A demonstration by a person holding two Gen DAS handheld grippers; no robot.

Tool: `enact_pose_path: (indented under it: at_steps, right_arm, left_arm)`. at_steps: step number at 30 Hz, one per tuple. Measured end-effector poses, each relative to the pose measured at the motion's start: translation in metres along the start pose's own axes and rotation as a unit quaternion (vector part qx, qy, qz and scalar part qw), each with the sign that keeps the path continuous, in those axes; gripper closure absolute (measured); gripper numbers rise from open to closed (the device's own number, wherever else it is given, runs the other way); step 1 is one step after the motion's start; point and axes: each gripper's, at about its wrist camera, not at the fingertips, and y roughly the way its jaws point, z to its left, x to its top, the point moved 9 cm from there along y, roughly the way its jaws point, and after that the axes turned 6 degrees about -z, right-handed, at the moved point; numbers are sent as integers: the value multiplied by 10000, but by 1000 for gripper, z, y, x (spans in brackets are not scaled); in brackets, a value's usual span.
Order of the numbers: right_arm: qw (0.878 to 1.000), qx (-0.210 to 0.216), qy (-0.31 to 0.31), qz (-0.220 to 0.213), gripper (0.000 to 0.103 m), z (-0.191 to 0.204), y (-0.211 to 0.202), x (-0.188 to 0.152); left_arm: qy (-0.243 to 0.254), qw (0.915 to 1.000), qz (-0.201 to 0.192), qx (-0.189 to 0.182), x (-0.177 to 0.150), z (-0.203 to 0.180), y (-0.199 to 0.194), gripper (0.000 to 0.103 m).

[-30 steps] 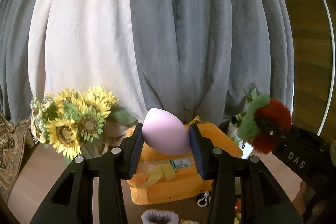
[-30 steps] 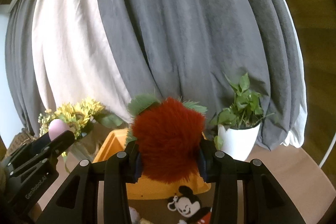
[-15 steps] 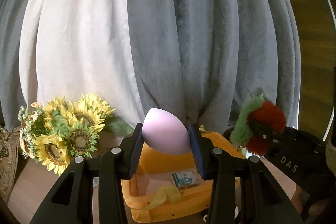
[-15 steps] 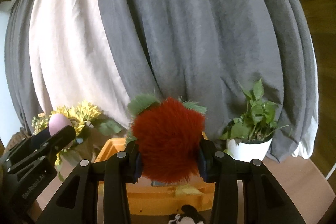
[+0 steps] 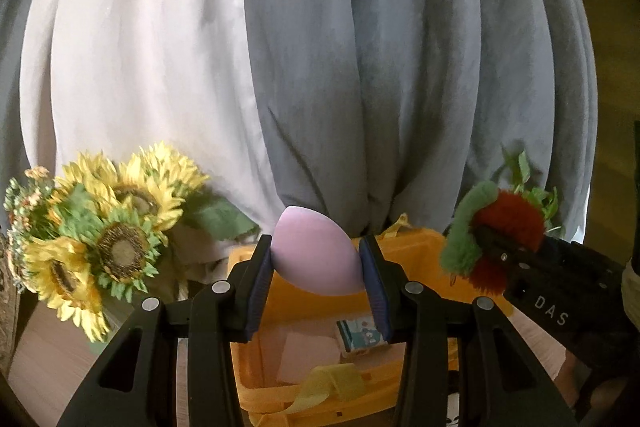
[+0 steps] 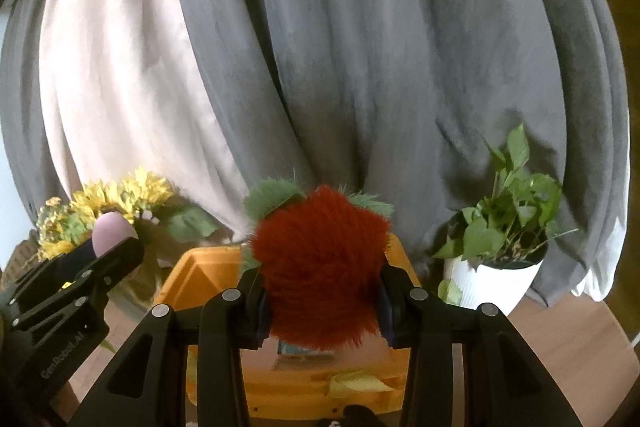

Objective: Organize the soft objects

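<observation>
Both grippers have come forward and a little lower over the last second, so the orange bin has slid down each frame and now shows its inside, where a second ago only its far rim and front stood out. In the left wrist view the left gripper is clamped on a pale purple egg-shaped sponge, the pads pressing its two sides; its long axis runs tilted from upper left to lower right, with the pointed tip up and left. Straight below and beyond the sponge, in the lower middle of that frame, lies the bin's open floor with a pink sheet, a small printed packet and a yellow strap. In the right wrist view the right gripper is closed tight on a red fluffy ball with green leaves, which hides most of the bin behind it. Sunflowers sit at lower left, a potted plant at lower right. Each load appears to hang just above the bin mouth, the left one more plainly centred over it, so letting go downward looks like the coming step.
</observation>
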Motion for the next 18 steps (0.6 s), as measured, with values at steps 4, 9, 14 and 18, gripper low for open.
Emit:
enact_pose_path:
  at_steps: [4,9,14,18]
  right_arm:
    - [9999,-21,5,160,61,-2,16,-10]
    - [9992,-40,65,394,61,-6,34,-25]
    - [9982,-66,86,584,61,-10,49,-38]
    - [9973,-68,93,729,61,-11,57,-46]
  left_arm:
    - [9,9999,162,-12,-11,0,14,60]
    - [-3,9993,382,-16,-26,0,30,60]
    - [-3,9983,586,20,-41,2,46,60]
    - [-56,9969,780,-14,-53,2,55,60]
